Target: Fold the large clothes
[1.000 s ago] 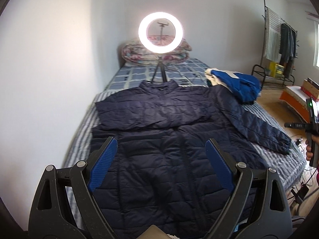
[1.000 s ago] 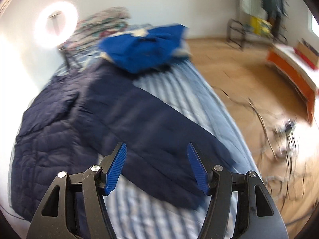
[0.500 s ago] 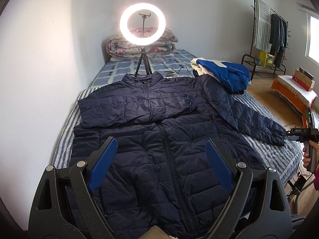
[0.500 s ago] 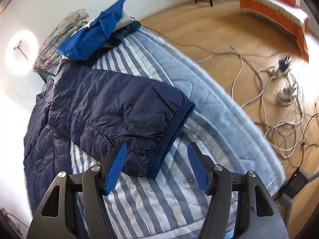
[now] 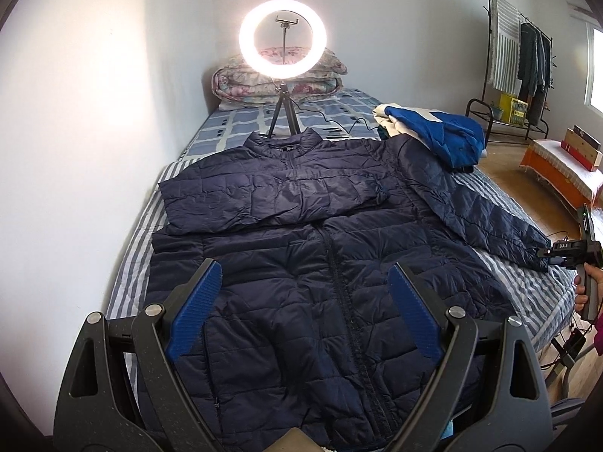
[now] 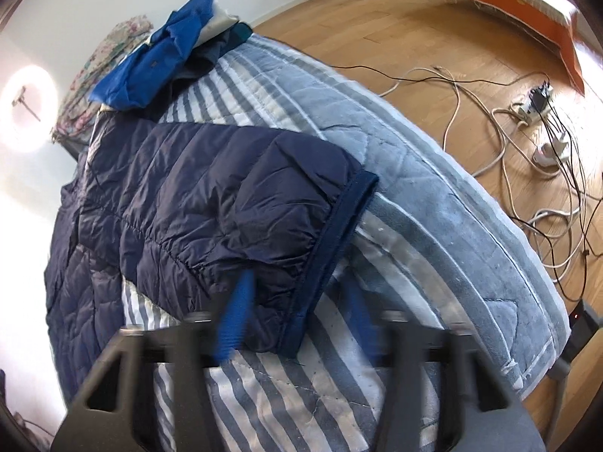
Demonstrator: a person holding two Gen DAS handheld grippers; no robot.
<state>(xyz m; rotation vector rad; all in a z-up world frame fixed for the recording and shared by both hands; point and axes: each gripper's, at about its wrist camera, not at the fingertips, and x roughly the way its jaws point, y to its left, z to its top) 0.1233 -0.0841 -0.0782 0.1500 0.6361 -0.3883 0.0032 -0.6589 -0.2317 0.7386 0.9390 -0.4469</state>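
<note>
A navy quilted jacket lies face up on the striped bed. One sleeve is folded across its chest. The other sleeve stretches toward the bed's right edge. My left gripper hovers open over the jacket's lower front, holding nothing. My right gripper is low over the sleeve's cuff. Its blurred jaws are closing with the cuff's near corner between them, and the right pad is still clear of the cloth. In the left wrist view a hand holds that gripper at the cuff.
A lit ring light on a tripod stands at the bed's head before folded quilts. Blue clothes are piled at the far right of the bed. Cables and power strips litter the wooden floor. A clothes rack and an orange-covered bench stand beyond.
My right gripper has dropped down to the sleeve's cuff and its jaws have drawn closer around the cuff's corner. The left gripper has stayed over the jacket, still open.
</note>
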